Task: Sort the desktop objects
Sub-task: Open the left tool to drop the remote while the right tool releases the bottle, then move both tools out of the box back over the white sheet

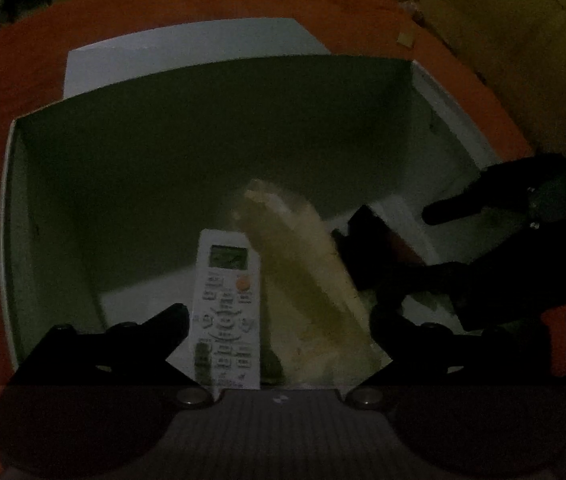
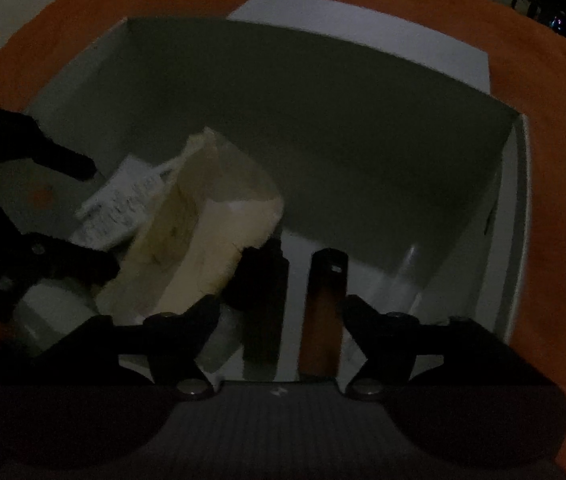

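A white box (image 1: 7,200) stands open on an orange cloth (image 1: 203,4). Inside it lie a white remote control (image 1: 227,308), a beige crumpled packet (image 1: 307,276) and a dark block (image 1: 371,248). My left gripper (image 1: 279,320) hangs open over the box, the remote just inside its left finger and the packet in the gap. In the right wrist view my right gripper (image 2: 281,312) is open above a dark block (image 2: 263,300) and a brown slab (image 2: 323,312). The packet (image 2: 203,232) and remote (image 2: 123,208) lie to its left, where the left gripper (image 2: 101,218) shows open around the remote.
A flat white lid (image 1: 187,52) lies behind the box. A small tan scrap (image 1: 405,38) sits on the cloth at the back right, beside yellow upholstery (image 1: 503,40). The box's right half (image 2: 403,160) holds nothing visible. The light is very dim.
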The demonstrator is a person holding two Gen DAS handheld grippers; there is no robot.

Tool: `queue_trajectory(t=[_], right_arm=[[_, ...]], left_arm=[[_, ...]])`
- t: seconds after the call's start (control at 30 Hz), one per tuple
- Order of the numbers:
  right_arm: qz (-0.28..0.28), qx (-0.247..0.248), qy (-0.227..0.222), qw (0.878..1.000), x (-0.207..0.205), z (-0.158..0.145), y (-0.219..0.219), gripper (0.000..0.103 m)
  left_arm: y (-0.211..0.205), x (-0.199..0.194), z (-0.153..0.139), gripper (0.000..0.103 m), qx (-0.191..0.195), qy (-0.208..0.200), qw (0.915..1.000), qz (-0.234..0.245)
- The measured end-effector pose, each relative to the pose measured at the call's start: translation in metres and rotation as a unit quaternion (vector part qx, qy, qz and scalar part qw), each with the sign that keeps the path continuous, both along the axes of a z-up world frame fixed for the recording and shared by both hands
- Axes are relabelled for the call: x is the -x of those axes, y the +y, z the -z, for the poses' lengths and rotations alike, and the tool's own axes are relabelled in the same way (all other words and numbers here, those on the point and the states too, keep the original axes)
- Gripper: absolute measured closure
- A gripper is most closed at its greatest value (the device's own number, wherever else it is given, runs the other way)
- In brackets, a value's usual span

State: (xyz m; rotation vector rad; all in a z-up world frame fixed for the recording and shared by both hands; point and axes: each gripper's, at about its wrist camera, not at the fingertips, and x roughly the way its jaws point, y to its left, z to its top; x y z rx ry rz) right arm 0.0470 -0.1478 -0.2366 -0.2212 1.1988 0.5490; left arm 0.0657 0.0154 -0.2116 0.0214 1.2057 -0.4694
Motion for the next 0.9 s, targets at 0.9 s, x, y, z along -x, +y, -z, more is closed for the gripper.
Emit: queue_trajectory(t=[0.9], right_arm=[[0.043, -0.035, -0.006, 0.998, -0.017, -0.073, -0.025, 0.008]], left_arm=[[0.013, -0.022, -0.059, 0.004, -0.006, -0.005, 0.9993, -0.037]])
